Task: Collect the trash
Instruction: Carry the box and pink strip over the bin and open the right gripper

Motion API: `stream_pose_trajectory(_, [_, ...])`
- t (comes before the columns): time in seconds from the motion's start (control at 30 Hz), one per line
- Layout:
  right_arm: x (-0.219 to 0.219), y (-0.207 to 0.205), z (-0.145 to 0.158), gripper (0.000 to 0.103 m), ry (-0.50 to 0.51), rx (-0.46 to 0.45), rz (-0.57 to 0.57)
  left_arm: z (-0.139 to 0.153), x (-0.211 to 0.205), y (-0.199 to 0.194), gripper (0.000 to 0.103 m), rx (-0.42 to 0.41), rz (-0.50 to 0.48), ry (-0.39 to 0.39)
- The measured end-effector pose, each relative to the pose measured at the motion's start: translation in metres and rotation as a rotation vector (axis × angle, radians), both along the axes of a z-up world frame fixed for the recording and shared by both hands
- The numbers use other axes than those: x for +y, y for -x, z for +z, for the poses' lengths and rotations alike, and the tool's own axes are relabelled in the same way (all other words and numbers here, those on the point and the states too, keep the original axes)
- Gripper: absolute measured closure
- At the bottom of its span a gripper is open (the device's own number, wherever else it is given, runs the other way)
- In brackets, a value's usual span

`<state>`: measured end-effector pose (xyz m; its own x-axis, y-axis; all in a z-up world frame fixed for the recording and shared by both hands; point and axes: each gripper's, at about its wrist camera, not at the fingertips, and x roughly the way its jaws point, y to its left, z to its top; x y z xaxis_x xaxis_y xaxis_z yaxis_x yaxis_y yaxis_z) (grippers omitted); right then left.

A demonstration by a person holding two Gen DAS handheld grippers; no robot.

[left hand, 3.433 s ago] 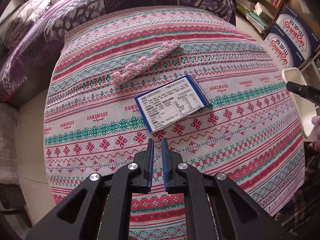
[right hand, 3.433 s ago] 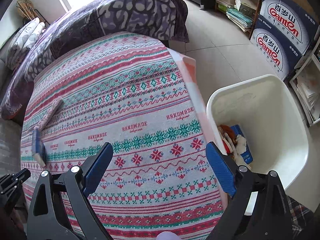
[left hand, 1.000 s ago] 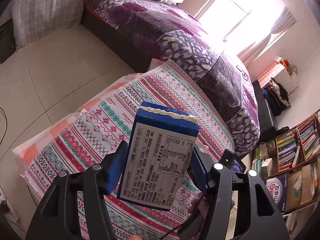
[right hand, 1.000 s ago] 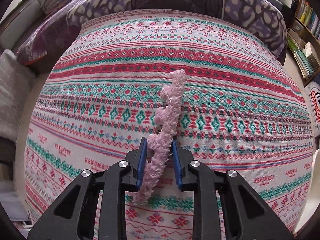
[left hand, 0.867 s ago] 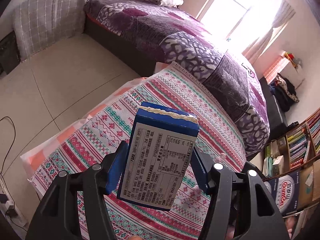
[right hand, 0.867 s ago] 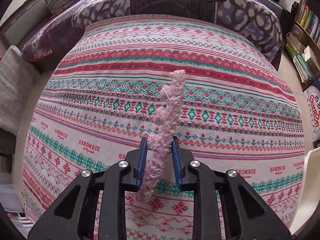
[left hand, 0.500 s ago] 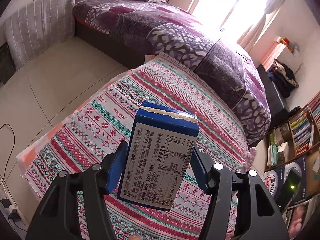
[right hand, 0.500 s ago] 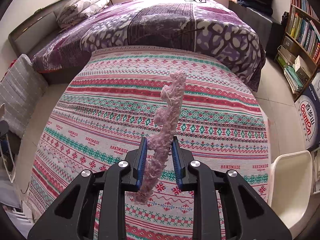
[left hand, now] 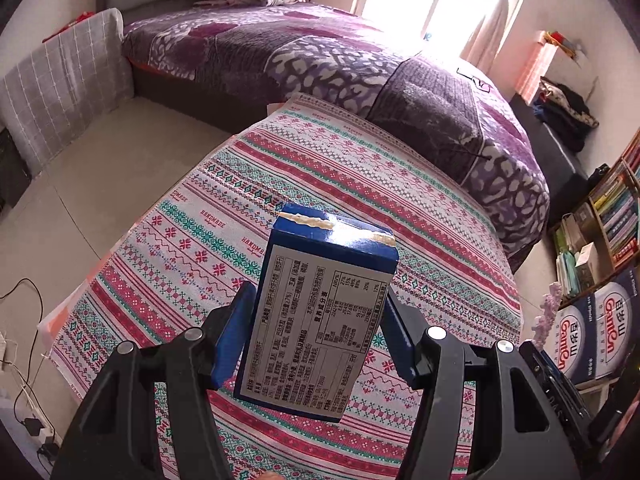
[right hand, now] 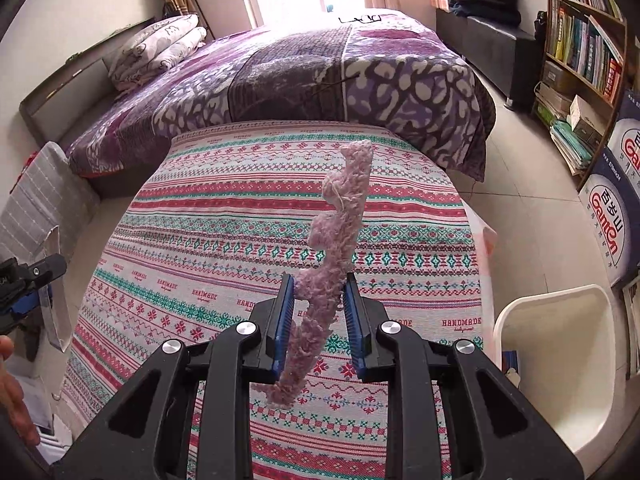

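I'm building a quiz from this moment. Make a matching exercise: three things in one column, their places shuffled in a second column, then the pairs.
1. blue carton
2. pink fuzzy strip
3. white bin

A. on the floor beside the table
B. clamped in the left gripper
C. clamped in the right gripper

Pairs: 1-B, 2-C, 3-A

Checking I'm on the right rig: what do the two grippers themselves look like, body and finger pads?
Both match. The left gripper and right gripper have matte black, angular bodies with triangular cut-outs and round silver bolt heads at the joints. Each finger carries a flat blue pad; the right one's look ribbed. No cables, printed markings or sleeves are visible on either.
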<state>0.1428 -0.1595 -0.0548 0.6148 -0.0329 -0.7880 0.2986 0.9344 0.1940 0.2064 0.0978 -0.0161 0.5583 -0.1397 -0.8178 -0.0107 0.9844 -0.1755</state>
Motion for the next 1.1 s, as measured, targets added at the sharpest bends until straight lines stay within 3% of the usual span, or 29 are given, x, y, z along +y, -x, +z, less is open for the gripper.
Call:
stream_pose_trajectory(0.4, [-0.023,0.021,0.022,0.079,0.033,-0.072,-0.030,0.006,-0.038,0.015,0.043,-0.061,-0.047,-0.021])
stream_pose_trajectory(1.1, [-0.071,0.051,0.015,0.079,0.046,-0.027,-0.130,0.006,-0.109,0.036,0.043,-0.077,-0.170,-0.023])
